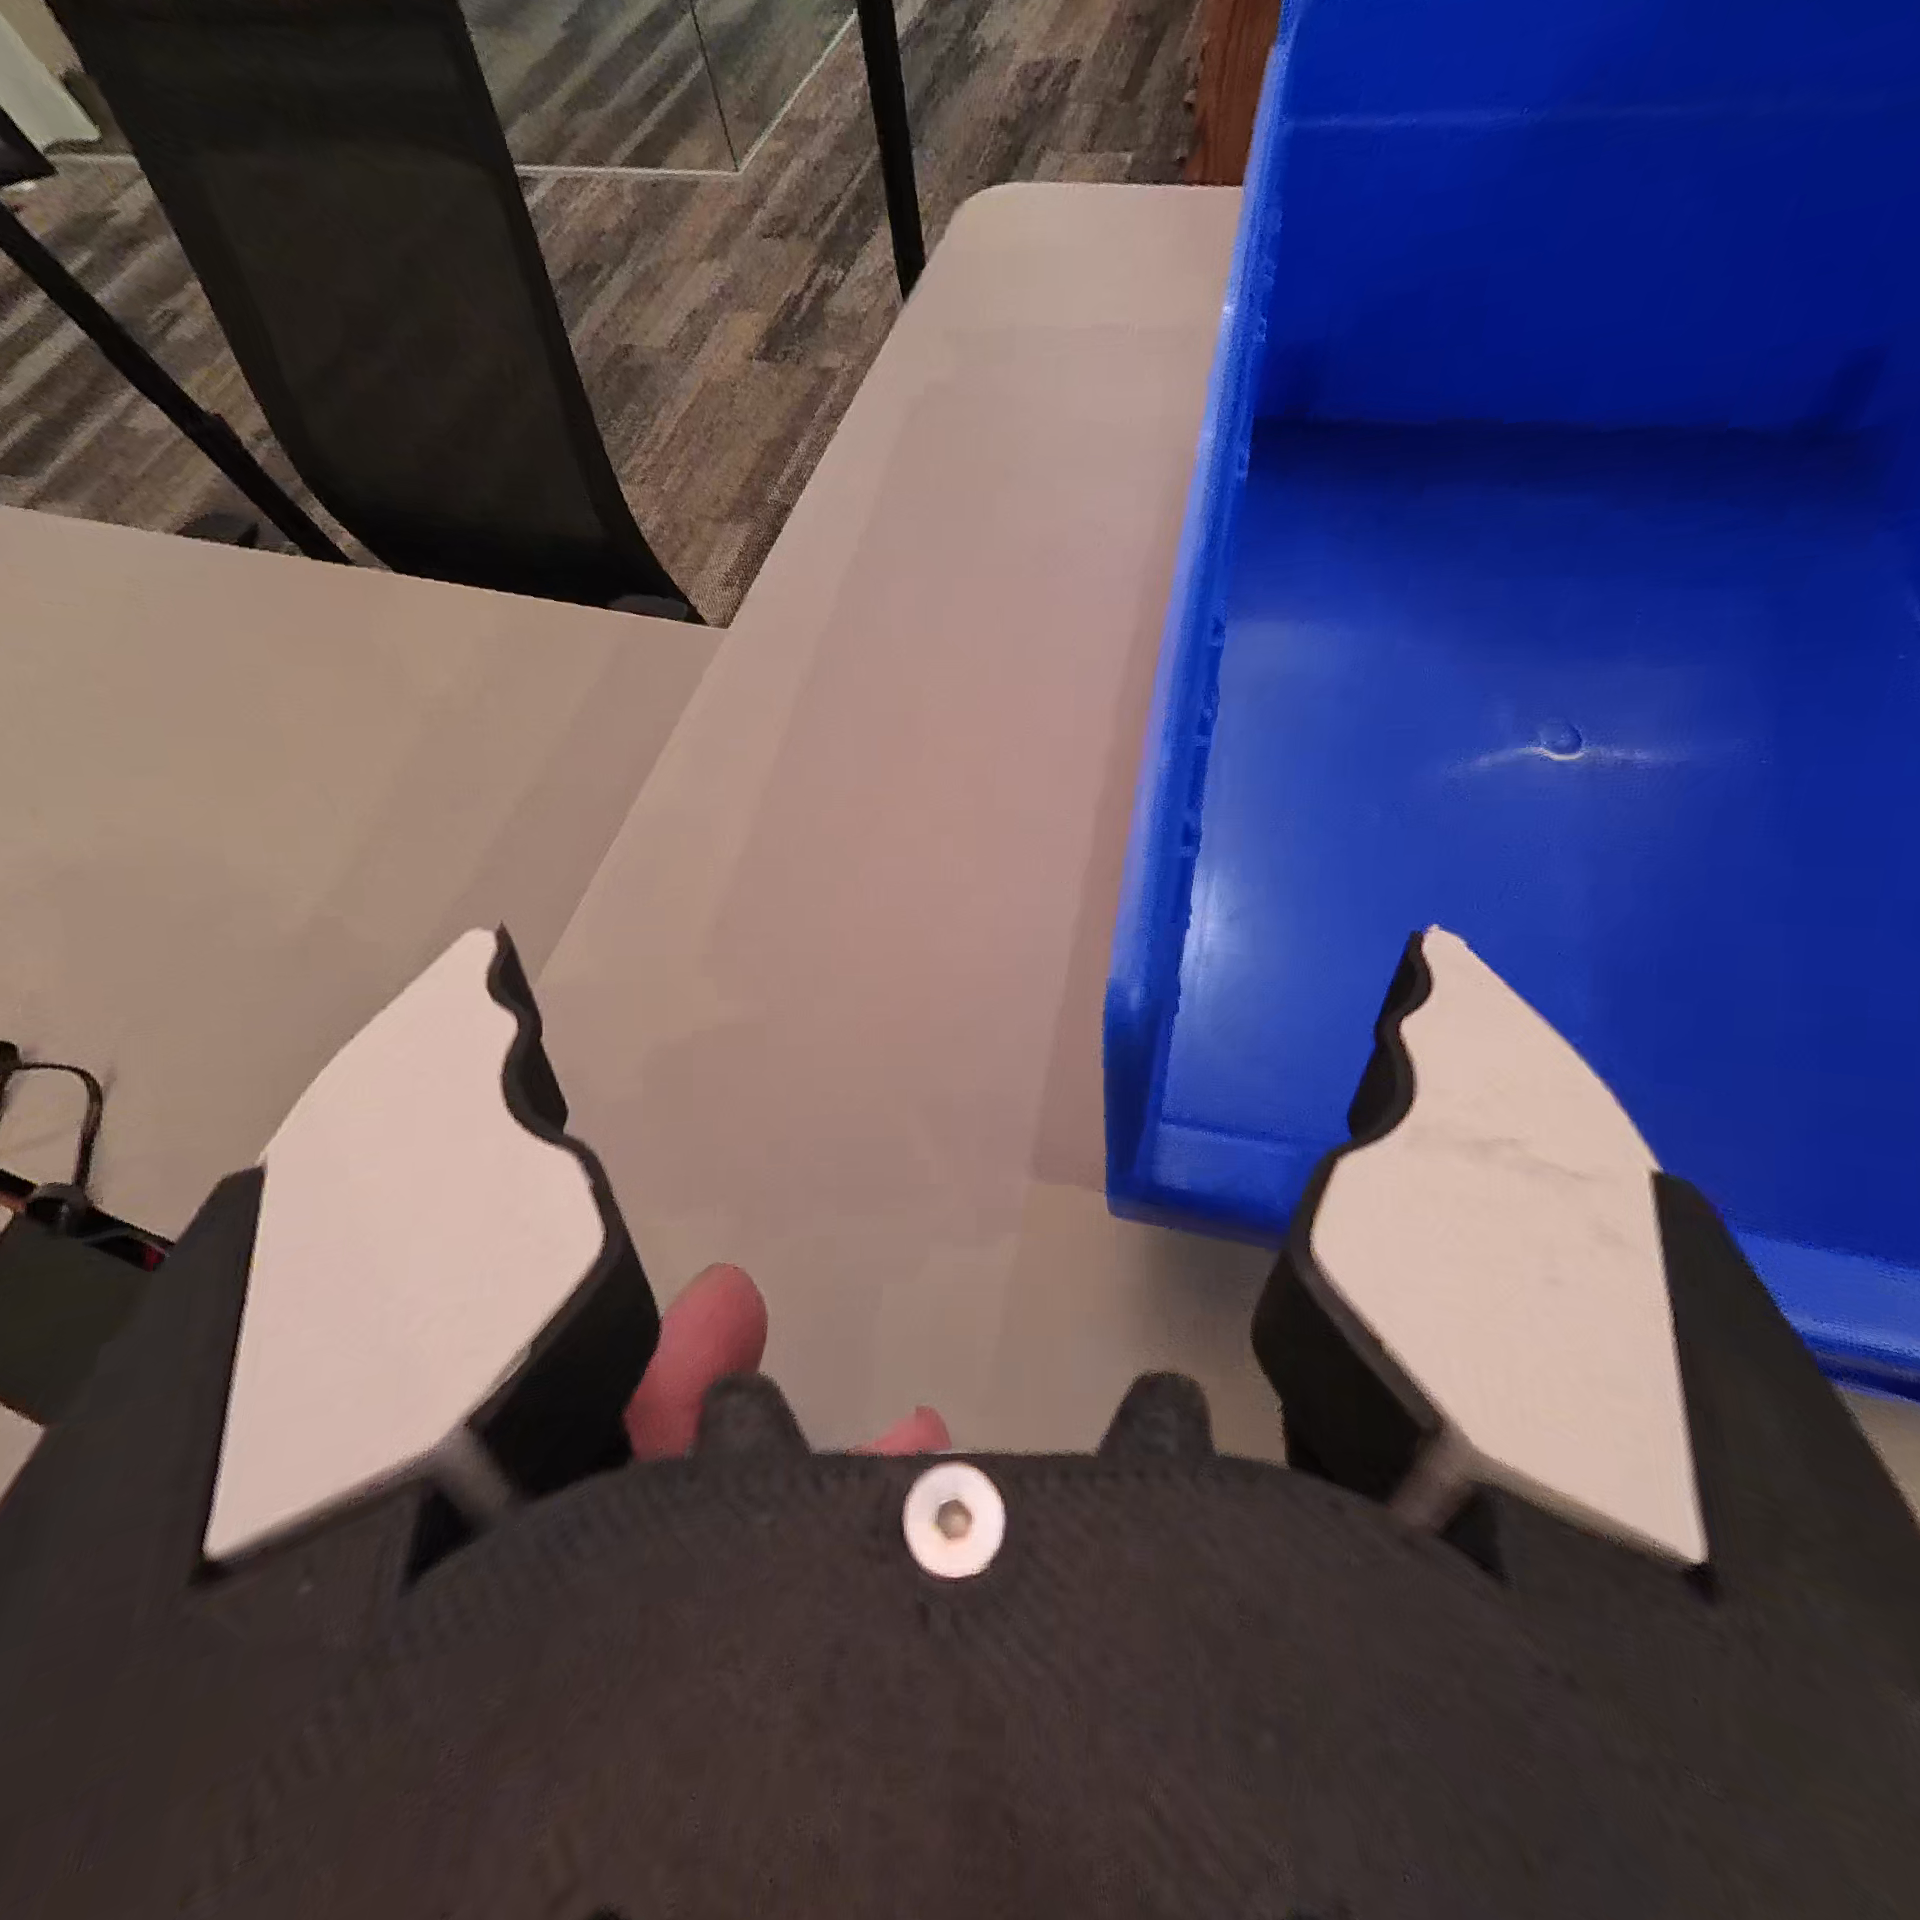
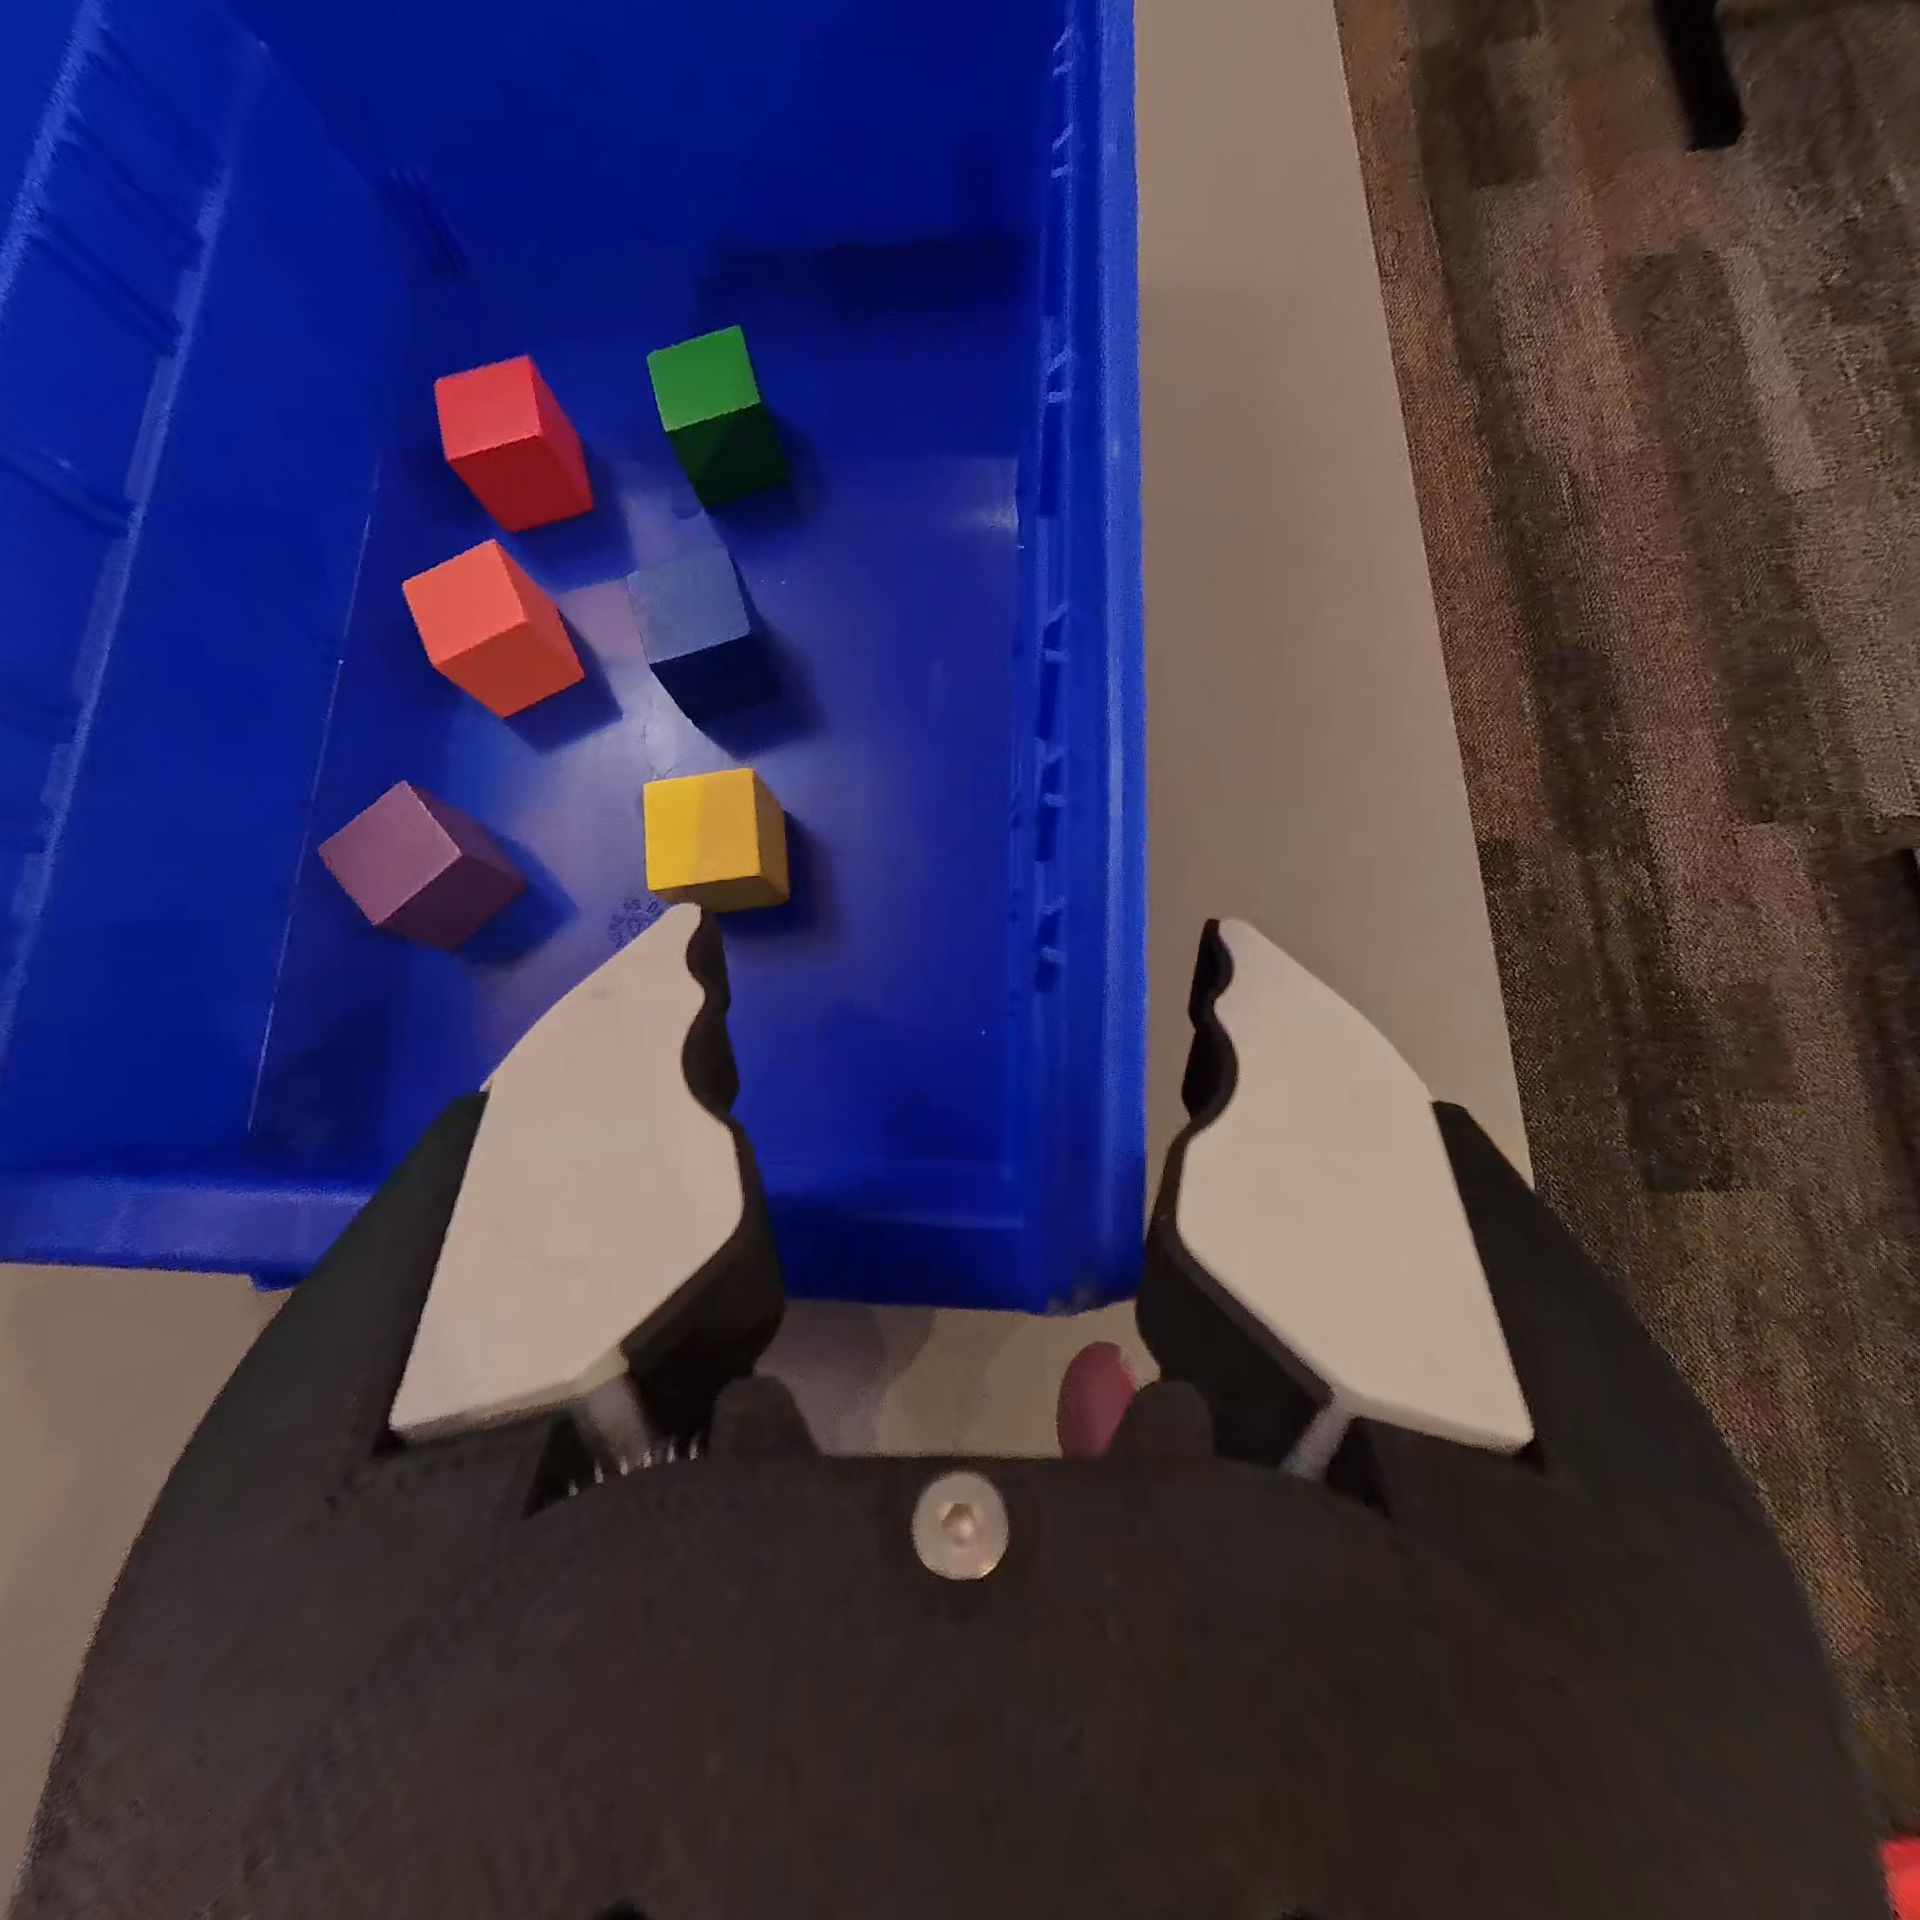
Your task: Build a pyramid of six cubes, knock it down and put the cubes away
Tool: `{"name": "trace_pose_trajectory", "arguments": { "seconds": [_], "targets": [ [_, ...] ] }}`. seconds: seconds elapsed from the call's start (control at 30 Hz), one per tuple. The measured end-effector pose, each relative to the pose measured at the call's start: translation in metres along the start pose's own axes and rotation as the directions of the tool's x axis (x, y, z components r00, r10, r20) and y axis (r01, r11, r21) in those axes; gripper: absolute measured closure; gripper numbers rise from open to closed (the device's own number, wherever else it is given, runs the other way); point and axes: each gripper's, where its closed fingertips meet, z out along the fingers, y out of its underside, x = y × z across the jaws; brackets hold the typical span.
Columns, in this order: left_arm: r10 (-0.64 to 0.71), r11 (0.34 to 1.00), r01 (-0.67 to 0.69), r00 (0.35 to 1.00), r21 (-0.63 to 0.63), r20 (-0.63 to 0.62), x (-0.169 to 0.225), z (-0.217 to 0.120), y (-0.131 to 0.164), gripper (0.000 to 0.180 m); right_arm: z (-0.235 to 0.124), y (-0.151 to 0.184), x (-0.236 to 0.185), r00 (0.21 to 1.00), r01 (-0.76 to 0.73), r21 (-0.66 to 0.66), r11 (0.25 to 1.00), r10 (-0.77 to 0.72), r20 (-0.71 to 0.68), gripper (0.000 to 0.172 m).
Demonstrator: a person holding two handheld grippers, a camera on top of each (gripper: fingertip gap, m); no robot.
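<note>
Resting on the floor of the blue bin [image 2: 1081,727], toward its right wall, six cubes [image 2: 715,840] look light, rigid and smooth, best pinched across opposite flat faces. Left gripper [image 1: 961,930] and right gripper [image 2: 951,925] gape wide, holding nothing.

Floor – carpet [image 1: 665,260] in patchy grey-brown blocks, same pattern on right side [image 2: 1683,623]. Two pale beige tables: one long [image 1: 883,727], second [image 1: 260,727] set at angle beside it, edges meeting. Black mesh chair [image 1: 343,291] stands behind second table, thin black legs near it. Glass panel [image 1: 644,83] at far end. Light soft, warm, indoor – weak shadows.
</note>
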Motion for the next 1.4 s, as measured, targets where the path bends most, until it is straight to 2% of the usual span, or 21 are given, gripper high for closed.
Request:
{"name": "trace_pose_trajectory", "arguments": {
  "seconds": [0.07, 0.13, 0.23, 0.33, 0.4, 0.47, 0.6, 0.7, 0.73, 1.07, 1.4],
  "targets": [
    [0.027, 1.0, -0.027, 1.0, -0.016, -0.015, 0.005, 0.006, 0.001, 0.036, 0.001, 0.0, 0.001, 1.0, -0.006, -0.002, 1.0, 0.006, 0.0, 0.089],
    [0.038, 0.999, -0.04, 0.997, -0.035, -0.066, 0.015, 0.012, 0.003, 0.049, 0.002, 0.0, 0.003, 1.0, -0.006, -0.009, 1.0, 0.006, -0.002, 0.095],
    [0.023, 0.999, -0.026, 0.994, -0.031, -0.103, 0.021, 0.016, 0.0, 0.06, 0.004, -0.003, 0.008, 1.0, -0.004, -0.011, 1.0, 0.003, -0.018, 0.095],
    [0.055, 0.998, -0.06, 0.99, -0.034, -0.132, 0.029, 0.017, -0.003, 0.073, 0.007, -0.006, 0.009, 1.0, -0.002, -0.018, 1.0, 0.002, -0.003, 0.106],
    [0.074, 0.996, -0.082, 0.982, -0.04, -0.174, 0.036, 0.018, -0.004, 0.088, 0.01, -0.006, 0.006, 1.0, -0.002, -0.035, 0.999, 0.003, 0.024, 0.117],
    [0.064, 0.995, -0.08, 0.967, -0.056, -0.247, 0.047, 0.018, -0.003, 0.11, 0.013, -0.006, 0.006, 0.999, -0.002, -0.056, 0.998, 0.004, 0.032, 0.124],
    [0.072, 0.992, -0.097, 0.957, -0.076, -0.28, 0.053, 0.021, -0.004, 0.132, 0.014, -0.006, 0.006, 0.997, -0.035, -0.075, 0.997, 0.041, 0.069, 0.146],
    [0.063, 0.993, -0.09, 0.951, -0.078, -0.302, 0.054, 0.021, -0.004, 0.172, 0.013, -0.006, 0.008, 0.994, -0.064, -0.077, 0.995, 0.071, 0.088, 0.159],
    [0.047, 0.994, -0.076, 0.952, -0.085, -0.303, 0.053, 0.021, -0.004, 0.177, 0.013, -0.006, 0.01, 0.993, -0.068, -0.079, 0.995, 0.075, 0.087, 0.161],
    [0.017, 0.997, -0.042, 0.944, -0.071, -0.33, 0.055, 0.017, -0.002, 0.178, 0.007, 0.003, 0.004, 0.996, -0.034, -0.12, 0.992, 0.044, 0.083, 0.166],
    [0.016, 0.997, -0.041, 0.932, -0.06, -0.362, 0.051, -0.013, 0.018, 0.176, -0.027, 0.043, -0.038, 0.995, 0.005, -0.15, 0.989, 0.01, 0.099, 0.166]
  ]
}}
